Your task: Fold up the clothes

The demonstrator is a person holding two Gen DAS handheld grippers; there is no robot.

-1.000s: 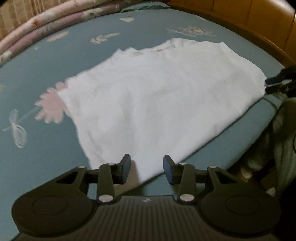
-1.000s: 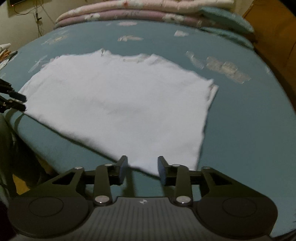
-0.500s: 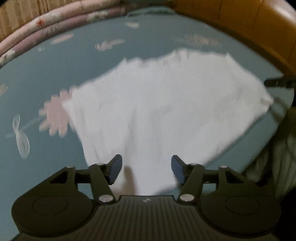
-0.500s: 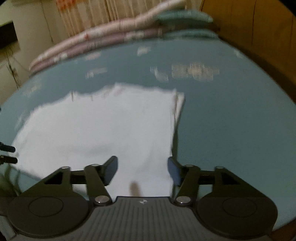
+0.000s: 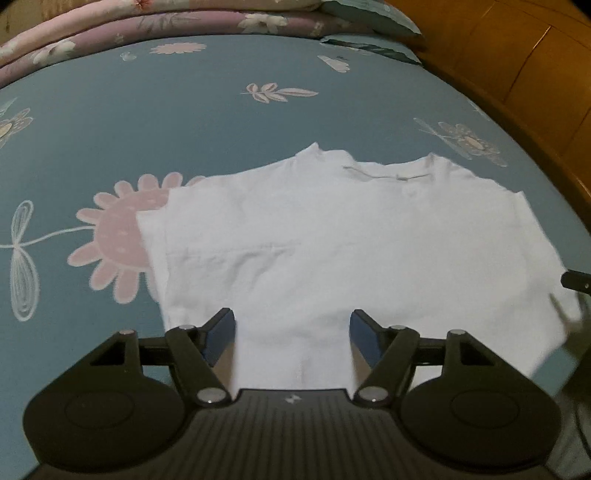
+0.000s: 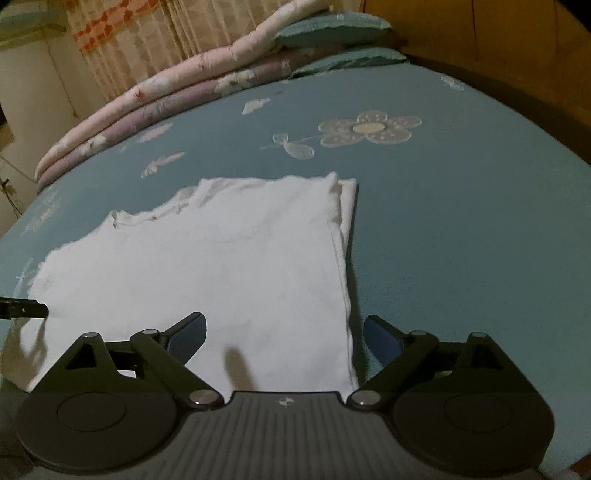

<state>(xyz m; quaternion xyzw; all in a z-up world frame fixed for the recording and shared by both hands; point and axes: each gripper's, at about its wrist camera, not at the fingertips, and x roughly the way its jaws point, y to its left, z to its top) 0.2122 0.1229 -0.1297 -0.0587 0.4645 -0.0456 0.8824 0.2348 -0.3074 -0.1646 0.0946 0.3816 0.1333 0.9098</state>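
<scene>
Left tongs: the left tongs [image 5: 291,334] are apart and opening; the near hem of the shirt [image 5: 332,251] shows between the fingers, not pinched.
Right tongs: the right tongs [image 6: 284,334] stand wide and are opening, over the shirt's [image 6: 207,266] near right corner; nothing is gripped.
Surface: a bed under a teal sheet [image 5: 147,122] printed with a pink flower [image 5: 118,236] and pale leaves.
Shirt: white, lying flat near the bed's front edge, sleeves folded in at both sides.
Direction: the collar [image 5: 384,170] points away from the tongs, the hem toward them; the long axis cannot be told through the fisheye.
Behind: folded pink and lilac quilts [image 6: 177,99] with teal pillows [image 6: 332,29] at the far edge, well apart from the shirt.
Room: a wooden headboard [image 5: 517,66] along the right, a patterned curtain [image 6: 147,37] beyond the quilts.
</scene>
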